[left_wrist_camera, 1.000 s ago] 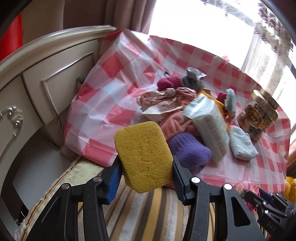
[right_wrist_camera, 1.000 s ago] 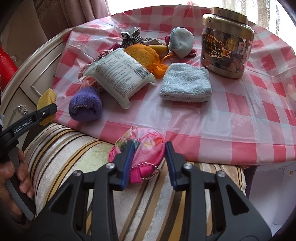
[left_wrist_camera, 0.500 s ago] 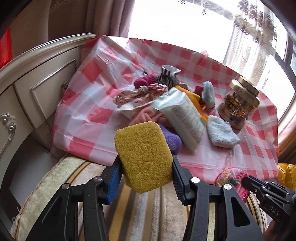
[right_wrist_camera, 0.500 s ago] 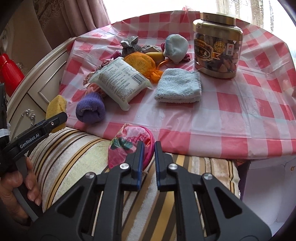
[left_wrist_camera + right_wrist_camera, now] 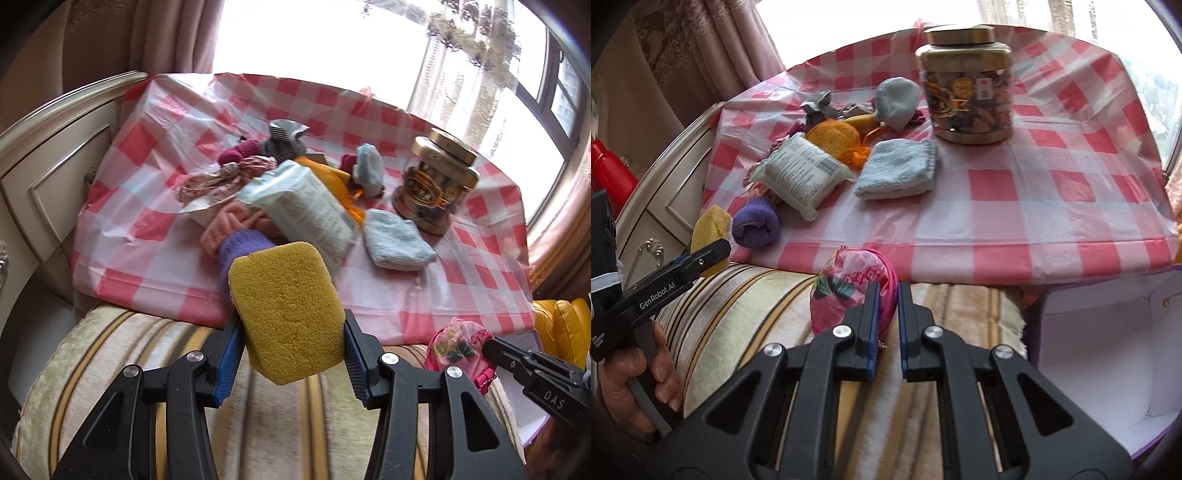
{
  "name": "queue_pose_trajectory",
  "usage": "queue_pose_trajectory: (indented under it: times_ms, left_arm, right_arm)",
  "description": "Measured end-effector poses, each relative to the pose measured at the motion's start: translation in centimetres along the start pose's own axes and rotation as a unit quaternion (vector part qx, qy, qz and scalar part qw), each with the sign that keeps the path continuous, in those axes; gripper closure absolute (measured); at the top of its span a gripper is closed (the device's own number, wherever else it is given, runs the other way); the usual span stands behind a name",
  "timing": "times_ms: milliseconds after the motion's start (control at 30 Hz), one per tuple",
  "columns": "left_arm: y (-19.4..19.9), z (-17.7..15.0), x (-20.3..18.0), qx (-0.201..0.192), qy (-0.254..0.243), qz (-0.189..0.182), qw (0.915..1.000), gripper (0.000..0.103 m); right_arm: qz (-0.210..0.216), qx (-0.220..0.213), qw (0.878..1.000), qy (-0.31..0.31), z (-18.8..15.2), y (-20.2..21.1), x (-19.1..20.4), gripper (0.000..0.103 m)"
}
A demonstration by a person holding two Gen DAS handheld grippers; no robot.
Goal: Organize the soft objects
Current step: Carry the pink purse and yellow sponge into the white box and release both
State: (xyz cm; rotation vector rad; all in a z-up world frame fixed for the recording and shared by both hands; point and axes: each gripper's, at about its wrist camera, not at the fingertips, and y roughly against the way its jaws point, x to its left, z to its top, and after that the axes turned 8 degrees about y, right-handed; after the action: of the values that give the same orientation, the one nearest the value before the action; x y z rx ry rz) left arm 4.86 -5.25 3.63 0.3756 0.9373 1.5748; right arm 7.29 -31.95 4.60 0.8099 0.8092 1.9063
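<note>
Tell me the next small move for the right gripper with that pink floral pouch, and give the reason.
Probably swing the right gripper to the right and lower the pink floral pouch into the open white box. The jaws are pinched on the pouch, it appears lifted off the striped cushion, and the box sits open just to its right. The left gripper holds the yellow sponge.

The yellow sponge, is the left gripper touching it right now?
Touching. The left wrist view shows the yellow sponge squeezed between both blue pads of the left gripper, held clear of the striped cushion.
</note>
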Motion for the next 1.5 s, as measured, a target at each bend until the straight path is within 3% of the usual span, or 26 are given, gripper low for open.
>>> queue_pose_trajectory:
  times_ms: [233, 433, 767, 1067, 1133, 1200, 1267, 1300, 1333, 1400, 1500]
  left_arm:
    - [0.2, -1.3, -4.3, 0.021, -0.039, -0.044, 0.9980, 0.052]
    - [-0.2, -3.5, -9.8, 0.056, -0.088, -0.101, 0.9893, 0.052]
    - [0.1, -7.7, -18.4, 0.106, -0.168, -0.190, 0.9616, 0.052]
    - [1.1, -9.7, -23.1, 0.121, -0.207, -0.247, 0.9389, 0.052]
    - [1.4, -10.0, -23.9, 0.124, -0.211, -0.261, 0.9337, 0.050]
    - [1.2, -10.2, -24.7, 0.129, -0.213, -0.271, 0.9299, 0.037]
    - [1.1, -10.2, -25.1, 0.129, -0.211, -0.276, 0.9289, 0.024]
    - [1.0, -10.2, -25.2, 0.128, -0.210, -0.275, 0.9293, 0.020]
    - [0.9, -10.2, -25.1, 0.128, -0.210, -0.275, 0.9294, 0.020]
    - [0.7, -10.2, -24.9, 0.129, -0.210, -0.272, 0.9302, 0.020]
    - [0.6, -10.0, -24.3, 0.125, -0.206, -0.259, 0.9354, 0.020]
  right_arm:
    - [-0.034, -0.008, 0.999, -0.037, -1.8, 2.9, -4.2, 0.092]
    - [-0.066, -0.005, 0.995, -0.072, -4.1, 4.7, -7.9, 0.092]
    - [-0.131, -0.003, 0.983, -0.129, -7.6, 7.4, -13.9, 0.092]
    - [-0.206, -0.026, 0.967, -0.149, -8.5, 10.5, -17.3, 0.092]
    - [-0.217, -0.032, 0.963, -0.158, -8.6, 11.1, -18.0, 0.091]
    - [-0.229, -0.033, 0.959, -0.164, -8.8, 11.5, -18.6, 0.090]
    - [-0.245, -0.033, 0.954, -0.170, -8.9, 11.9, -19.1, 0.086]
    - [-0.250, -0.032, 0.952, -0.173, -9.0, 12.0, -19.3, 0.078]
    - [-0.254, -0.032, 0.951, -0.175, -9.1, 12.0, -19.5, 0.057]
    - [-0.267, -0.037, 0.948, -0.171, -9.1, 12.3, -19.5, 0.029]
    - [-0.278, -0.045, 0.947, -0.156, -8.7, 12.5, -19.0, 0.024]
